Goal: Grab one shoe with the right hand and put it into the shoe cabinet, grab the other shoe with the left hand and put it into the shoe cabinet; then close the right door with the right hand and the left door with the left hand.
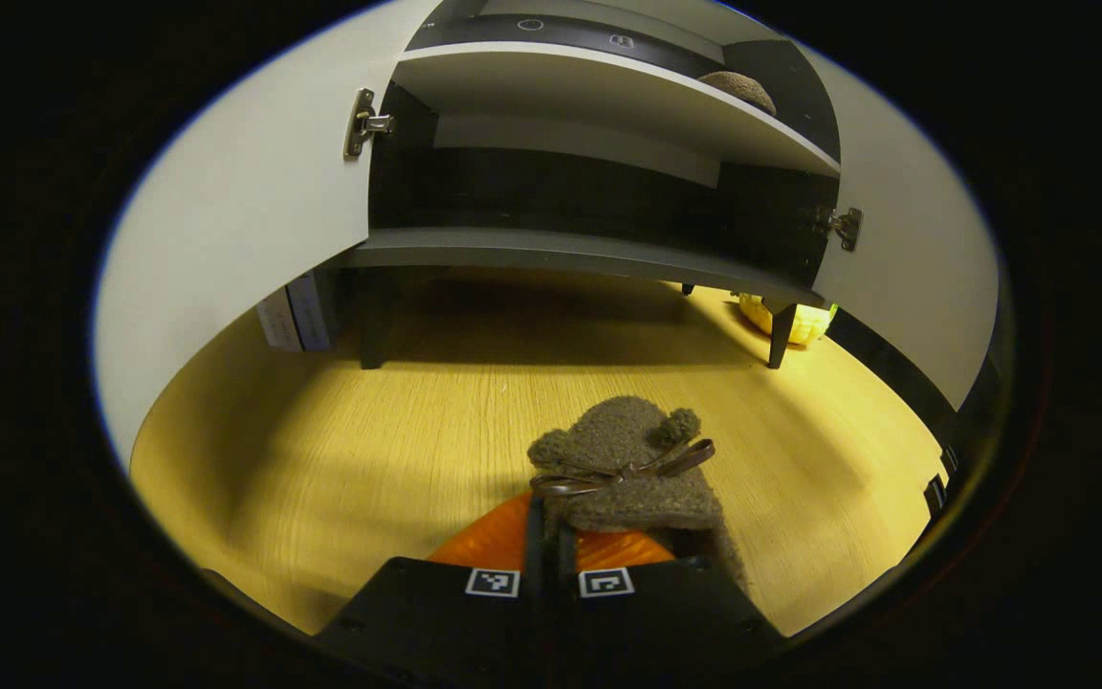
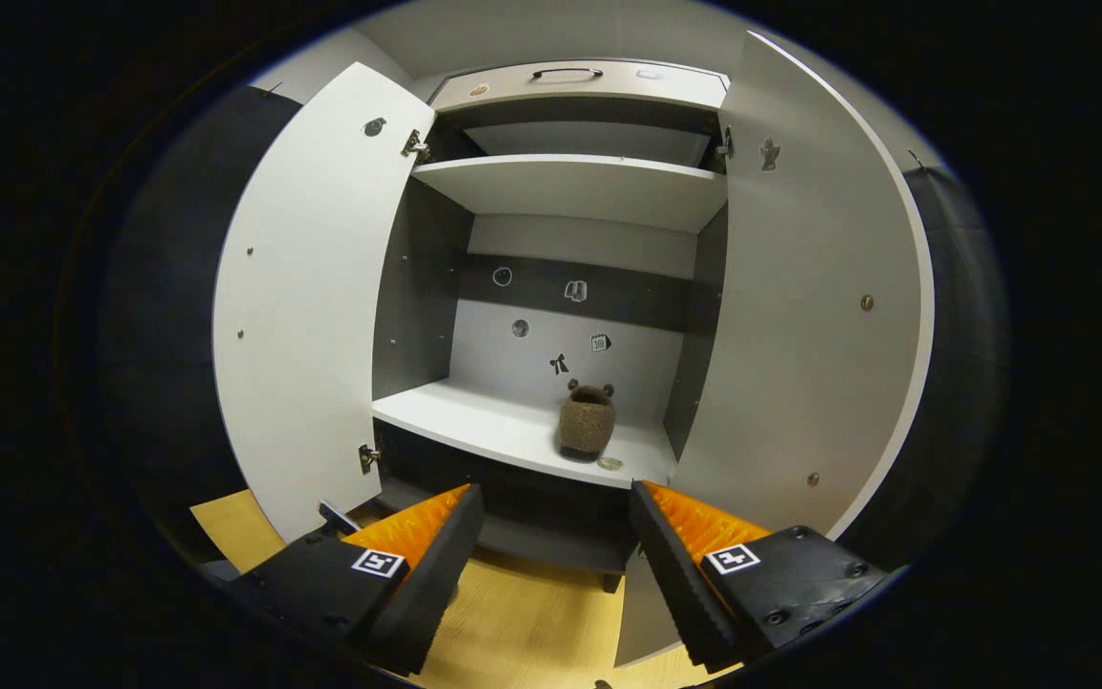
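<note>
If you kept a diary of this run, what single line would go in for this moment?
right gripper: open, empty | first shoe: on cabinet shelf | left gripper: shut on second shoe above floor | both doors: open

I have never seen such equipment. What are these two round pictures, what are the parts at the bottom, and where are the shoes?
A person holds tongs in each hand, and a camera rides on each. In the left gripper view, the left tongs are shut on a fuzzy brown shoe above the wooden floor, facing the shoe cabinet. In the right gripper view, the right tongs are open and hold nothing; the other shoe stands on the cabinet's middle shelf. Both doors are open.
</note>
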A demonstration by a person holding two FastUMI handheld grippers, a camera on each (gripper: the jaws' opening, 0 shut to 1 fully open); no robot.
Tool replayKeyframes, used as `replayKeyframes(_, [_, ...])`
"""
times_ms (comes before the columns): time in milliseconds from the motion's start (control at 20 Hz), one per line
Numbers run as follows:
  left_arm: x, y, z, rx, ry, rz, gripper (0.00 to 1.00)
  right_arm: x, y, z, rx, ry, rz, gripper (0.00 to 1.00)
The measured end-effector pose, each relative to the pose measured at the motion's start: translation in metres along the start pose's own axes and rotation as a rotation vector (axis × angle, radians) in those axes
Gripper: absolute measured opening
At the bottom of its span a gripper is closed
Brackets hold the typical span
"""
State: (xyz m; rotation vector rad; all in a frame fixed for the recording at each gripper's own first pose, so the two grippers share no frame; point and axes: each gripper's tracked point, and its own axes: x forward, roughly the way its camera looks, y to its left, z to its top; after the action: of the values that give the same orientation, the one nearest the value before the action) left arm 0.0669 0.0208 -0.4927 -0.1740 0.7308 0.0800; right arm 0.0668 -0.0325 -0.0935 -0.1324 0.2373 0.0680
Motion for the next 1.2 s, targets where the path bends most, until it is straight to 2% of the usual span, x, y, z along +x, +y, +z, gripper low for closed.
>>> replayKeyframes(100, [-0.005,-0.005,0.000,0.012,0.010,-0.017,0.05,0.001,0.000,-0.003,0.009,0.007,0.005,0.98])
replayKeyframes(250, [-0.028,-0.013,0.012,0.036,-0.006,-0.031,0.05,0.003,0.002,-0.003,0.024,0.004,0.023,0.98])
replayKeyframes(500, [-0.114,-0.027,0.071,0.021,-0.091,-0.056,0.05,0.007,0.013,0.001,0.065,-0.019,0.070,0.98])
replayKeyframes(800, [-0.224,-0.024,0.162,0.000,-0.175,0.048,0.05,0.010,0.023,0.003,0.145,-0.047,0.130,0.98])
replayKeyframes(900, [-0.246,-0.022,0.199,-0.014,-0.198,0.073,0.05,0.009,0.024,0.003,0.165,-0.048,0.143,0.98])
replayKeyframes(1000, [-0.252,-0.023,0.236,-0.022,-0.225,0.080,0.05,0.007,0.027,0.005,0.191,-0.054,0.158,0.98])
replayKeyframes(1200, [-0.219,-0.024,0.309,0.030,-0.274,0.097,0.05,0.000,0.028,0.013,0.201,-0.083,0.171,0.98])
